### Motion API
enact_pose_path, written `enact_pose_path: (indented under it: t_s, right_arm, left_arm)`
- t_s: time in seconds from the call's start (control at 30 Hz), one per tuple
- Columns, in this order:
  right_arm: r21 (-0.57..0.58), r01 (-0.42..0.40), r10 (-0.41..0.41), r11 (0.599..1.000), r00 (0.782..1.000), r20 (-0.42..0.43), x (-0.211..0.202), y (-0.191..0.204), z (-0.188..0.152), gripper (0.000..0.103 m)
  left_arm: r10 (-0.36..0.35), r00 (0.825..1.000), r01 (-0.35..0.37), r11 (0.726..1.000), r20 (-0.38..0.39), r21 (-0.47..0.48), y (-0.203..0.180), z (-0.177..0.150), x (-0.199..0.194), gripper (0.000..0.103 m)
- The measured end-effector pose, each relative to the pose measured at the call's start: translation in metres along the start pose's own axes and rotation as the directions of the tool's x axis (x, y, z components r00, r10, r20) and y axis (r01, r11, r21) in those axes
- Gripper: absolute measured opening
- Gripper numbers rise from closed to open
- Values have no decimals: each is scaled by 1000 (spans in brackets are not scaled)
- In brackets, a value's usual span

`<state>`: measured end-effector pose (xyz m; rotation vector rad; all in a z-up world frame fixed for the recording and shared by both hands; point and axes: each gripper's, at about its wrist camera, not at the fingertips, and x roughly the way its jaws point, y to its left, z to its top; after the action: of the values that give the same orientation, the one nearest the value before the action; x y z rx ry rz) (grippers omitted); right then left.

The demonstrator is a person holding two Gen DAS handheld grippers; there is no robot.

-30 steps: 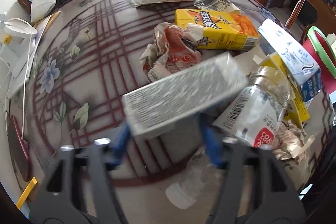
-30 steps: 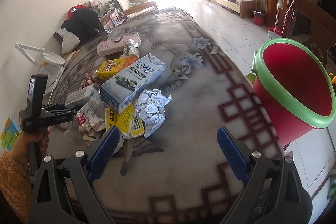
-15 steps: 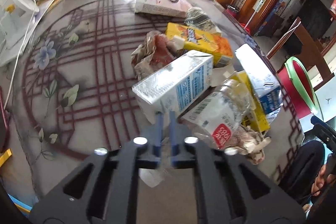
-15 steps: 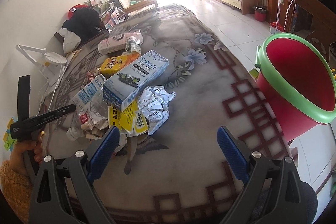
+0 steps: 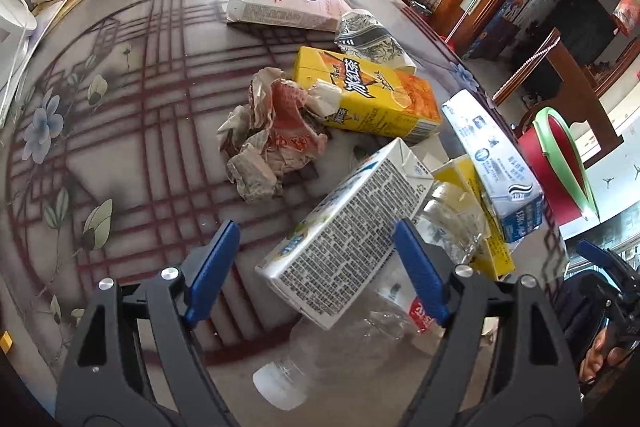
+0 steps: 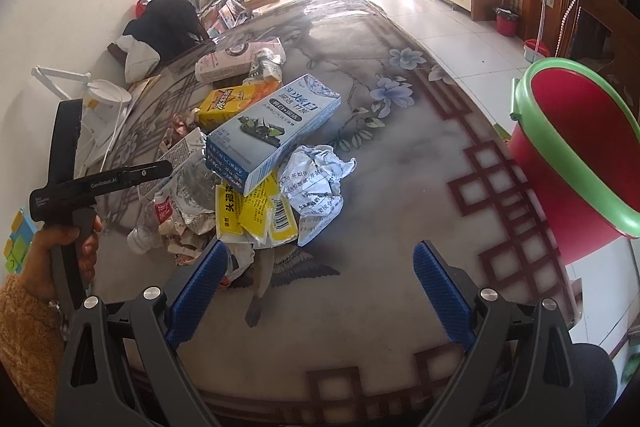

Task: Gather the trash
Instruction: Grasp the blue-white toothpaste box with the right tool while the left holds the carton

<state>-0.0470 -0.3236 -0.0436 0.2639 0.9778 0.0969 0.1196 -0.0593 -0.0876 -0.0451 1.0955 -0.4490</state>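
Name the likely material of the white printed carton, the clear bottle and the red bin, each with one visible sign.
White printed carton: coated paperboard, probably; sharp folded edges, silvery sheen.
Clear bottle: thin plastic; see-through, crumpled walls.
Red bin: moulded plastic, seemingly; smooth, glossy, green rim.

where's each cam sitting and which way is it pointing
Left wrist: on the left gripper, tilted down at the trash pile; its opening blue fingers straddle the milk carton.
Right wrist: on the right gripper, open and empty, facing along the table toward the red bin; a hand holds the other gripper.
Shared: carton, toothpaste box, bin.
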Motion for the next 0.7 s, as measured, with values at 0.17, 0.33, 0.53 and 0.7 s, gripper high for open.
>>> enact_pose_path:
  t_s: [0.17,0.33,0.53,0.7]
  right_arm:
    - [-11,3,-3,1000,1000,-5,4,3,1,91]
    - [-23,0,0,1000,1000,-5,6,9,5,91]
    - [-23,-37,37,999,999,10,6,17,22,91]
    - [57,-118,118,991,993,-5,16,15,52,91]
  left_arm:
    - [-36,999,36,999,2,13,-8,-2,5,77]
    - [-57,998,58,996,16,-60,2,-2,6,60]
    - [-72,997,72,996,18,-46,-7,-6,6,46]
    - [-85,995,90,991,51,-97,-8,-10,-6,43]
